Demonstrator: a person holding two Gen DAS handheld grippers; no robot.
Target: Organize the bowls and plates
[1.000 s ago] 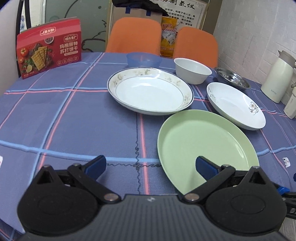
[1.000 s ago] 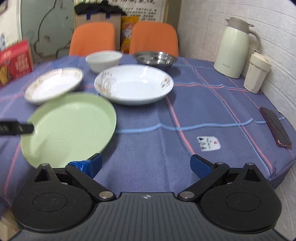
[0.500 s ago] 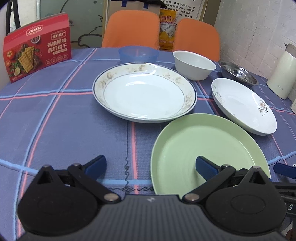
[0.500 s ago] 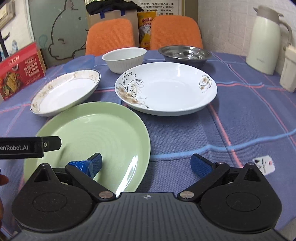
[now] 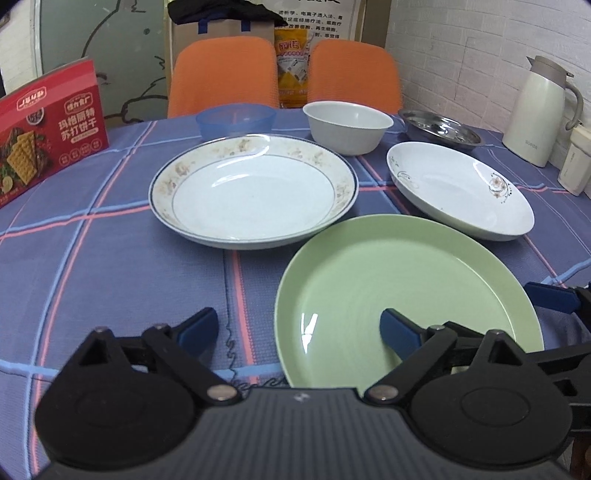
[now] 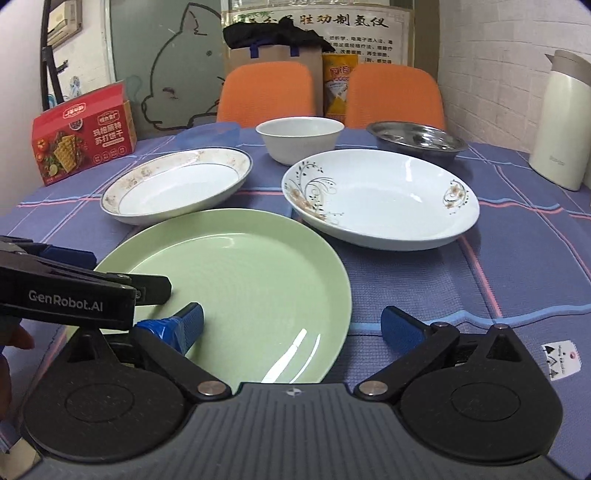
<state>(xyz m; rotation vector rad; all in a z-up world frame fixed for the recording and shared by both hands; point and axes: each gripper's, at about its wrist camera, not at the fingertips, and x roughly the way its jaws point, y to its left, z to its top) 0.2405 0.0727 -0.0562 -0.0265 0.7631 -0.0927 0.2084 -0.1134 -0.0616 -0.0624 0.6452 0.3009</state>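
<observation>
"GenRobot.AI" stood in white on the black left gripper (image 6: 74,295). Behind it, the red cracker box (image 6: 83,133) carried Chinese text, 苏打饼干 among it. A poster (image 6: 332,22) on the far wall bore large Chinese characters. The white jug (image 5: 537,110) carried a small, unreadable mark.

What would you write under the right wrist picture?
Open right gripper straddles the round green plate's rim on the blue checked tablecloth.
</observation>
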